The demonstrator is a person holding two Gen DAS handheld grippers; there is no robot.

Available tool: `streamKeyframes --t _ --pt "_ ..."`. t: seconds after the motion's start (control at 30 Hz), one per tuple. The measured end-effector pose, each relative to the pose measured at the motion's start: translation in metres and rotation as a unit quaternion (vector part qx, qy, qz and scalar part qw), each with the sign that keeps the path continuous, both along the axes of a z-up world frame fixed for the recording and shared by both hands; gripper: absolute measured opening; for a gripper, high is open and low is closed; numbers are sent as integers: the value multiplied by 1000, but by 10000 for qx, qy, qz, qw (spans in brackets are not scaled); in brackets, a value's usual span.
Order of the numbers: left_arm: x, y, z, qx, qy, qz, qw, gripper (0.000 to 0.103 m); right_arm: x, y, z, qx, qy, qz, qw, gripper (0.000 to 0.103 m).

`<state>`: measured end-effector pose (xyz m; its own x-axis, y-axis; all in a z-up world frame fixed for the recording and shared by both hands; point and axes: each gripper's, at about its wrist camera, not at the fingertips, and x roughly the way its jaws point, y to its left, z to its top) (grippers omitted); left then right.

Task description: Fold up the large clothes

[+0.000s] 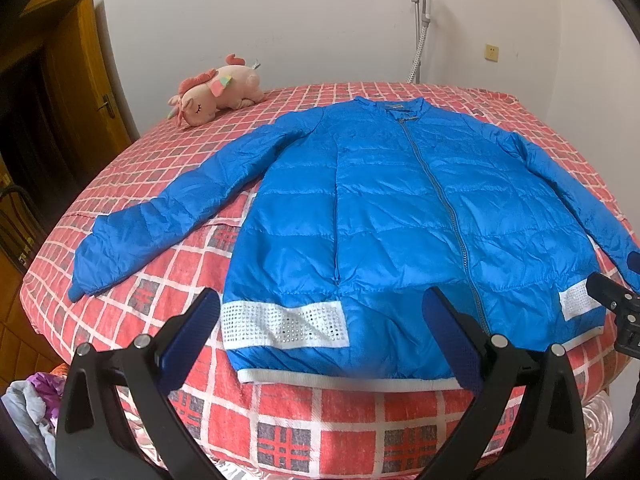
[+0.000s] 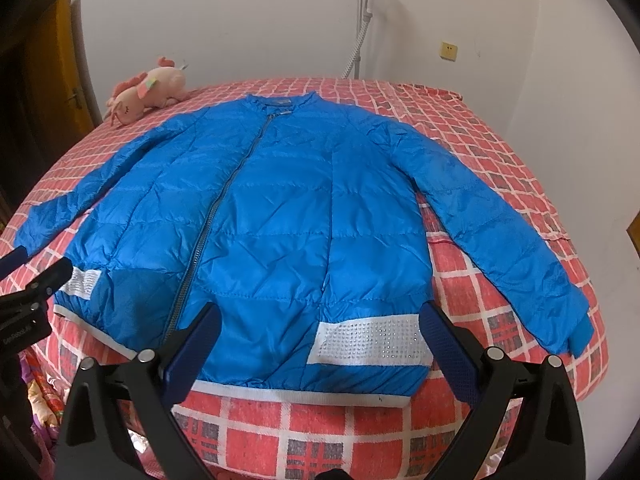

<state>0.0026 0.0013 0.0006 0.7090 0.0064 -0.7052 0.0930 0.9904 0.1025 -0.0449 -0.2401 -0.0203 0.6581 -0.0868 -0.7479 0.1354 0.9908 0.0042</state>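
At the far left, a wooden door (image 1: 76,92) stands at the room's edge, and a pink plush unicorn (image 1: 218,90) lies on the far left corner of the bed (image 1: 168,276) with its red checked cover. Next comes the blue puffer jacket (image 1: 384,216), spread flat and face up across the bed, zip closed, collar toward the wall and white ribbed hem toward you; its left sleeve (image 1: 160,220) stretches out diagonally over the cover. Your left gripper (image 1: 320,316) hovers just above the hem, over the white studded band (image 1: 284,326), its blue-padded fingers spread wide and holding nothing. Further right, your right gripper (image 2: 320,324) hangs over the hem's other half, jaws likewise wide apart and empty, by the second white band (image 2: 370,342). The right sleeve (image 2: 500,236) lies angled out toward the bed's right edge. Behind, a garment steamer pole (image 1: 420,20) and a wall socket (image 1: 491,53) stand against the white wall.
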Motion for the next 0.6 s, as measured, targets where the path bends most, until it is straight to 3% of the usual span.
streamKeyframes --t 0.6 --pt "0 0 0 0 -2 -2 10000 100 1 -1 1 10 7 12 10000 99"
